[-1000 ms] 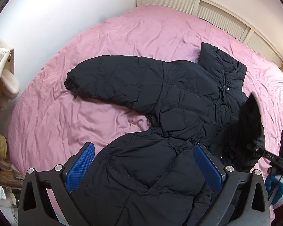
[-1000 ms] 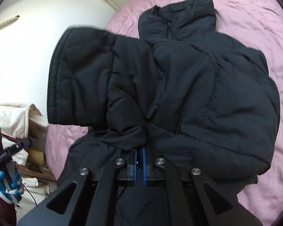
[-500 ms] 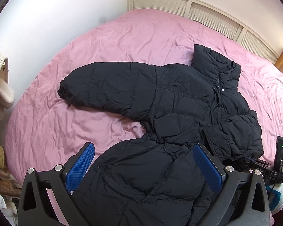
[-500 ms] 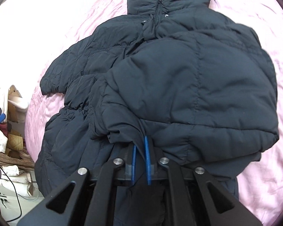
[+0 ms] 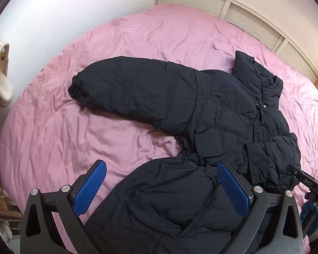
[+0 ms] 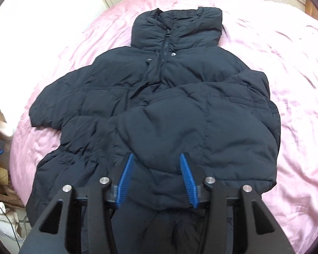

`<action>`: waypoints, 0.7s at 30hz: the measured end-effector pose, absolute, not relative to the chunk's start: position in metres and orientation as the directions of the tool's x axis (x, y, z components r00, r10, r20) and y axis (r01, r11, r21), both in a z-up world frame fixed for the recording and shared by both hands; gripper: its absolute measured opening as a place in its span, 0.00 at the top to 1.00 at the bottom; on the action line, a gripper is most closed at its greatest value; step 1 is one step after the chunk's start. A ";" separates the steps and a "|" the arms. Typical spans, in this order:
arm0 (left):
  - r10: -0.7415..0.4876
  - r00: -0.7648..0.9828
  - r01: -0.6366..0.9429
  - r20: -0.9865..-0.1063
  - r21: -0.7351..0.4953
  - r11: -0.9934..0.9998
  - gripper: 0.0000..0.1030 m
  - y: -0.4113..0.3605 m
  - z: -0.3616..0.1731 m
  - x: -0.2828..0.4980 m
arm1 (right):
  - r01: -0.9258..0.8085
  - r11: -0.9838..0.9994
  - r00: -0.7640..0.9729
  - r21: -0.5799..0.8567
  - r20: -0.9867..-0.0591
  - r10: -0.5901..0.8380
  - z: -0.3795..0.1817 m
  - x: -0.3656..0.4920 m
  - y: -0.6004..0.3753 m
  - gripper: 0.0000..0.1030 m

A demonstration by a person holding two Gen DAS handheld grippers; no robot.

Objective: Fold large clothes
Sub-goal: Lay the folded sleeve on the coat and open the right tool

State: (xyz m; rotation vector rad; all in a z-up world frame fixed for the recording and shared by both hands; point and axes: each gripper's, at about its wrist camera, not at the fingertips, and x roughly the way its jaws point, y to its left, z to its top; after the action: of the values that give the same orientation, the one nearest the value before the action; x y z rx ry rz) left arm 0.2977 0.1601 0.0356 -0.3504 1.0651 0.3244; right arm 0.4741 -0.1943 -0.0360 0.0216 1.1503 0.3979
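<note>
Both hand-held grippers have their blue-padded jaws spread with nothing pinched between them. Seen from its own wrist camera, the right gripper (image 6: 156,177) hovers at the near edge of the bed (image 6: 296,67), its pads just above the folded-in sleeve (image 6: 201,135) of the black puffer jacket (image 6: 159,80); whether the pads touch the fabric cannot be told. That sleeve lies across the jacket's front, below the zipped collar (image 6: 176,25). From the left wrist camera, the left gripper (image 5: 162,188) is spread wide over the jacket's lower hem at the same near edge. The jacket (image 5: 212,127) lies zipped on the pink bedsheet (image 5: 137,42), collar toward the far edge, its other sleeve (image 5: 127,89) stretched flat toward the bed's left side. Louvred panels (image 5: 233,10) stand behind the bed's far edge.
</note>
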 end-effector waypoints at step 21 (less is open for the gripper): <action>0.028 0.419 -0.565 -0.907 -0.237 0.791 0.01 0.293 -0.035 0.314 | -0.127 0.981 0.288 0.147 -0.941 0.178 -0.056 0.481 -0.168 0.51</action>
State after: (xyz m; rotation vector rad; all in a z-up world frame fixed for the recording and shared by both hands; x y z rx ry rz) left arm 0.3135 0.2930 -0.0352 -0.5692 1.0857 0.3974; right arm 0.4806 -0.1681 -0.0565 0.0463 1.2626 0.2040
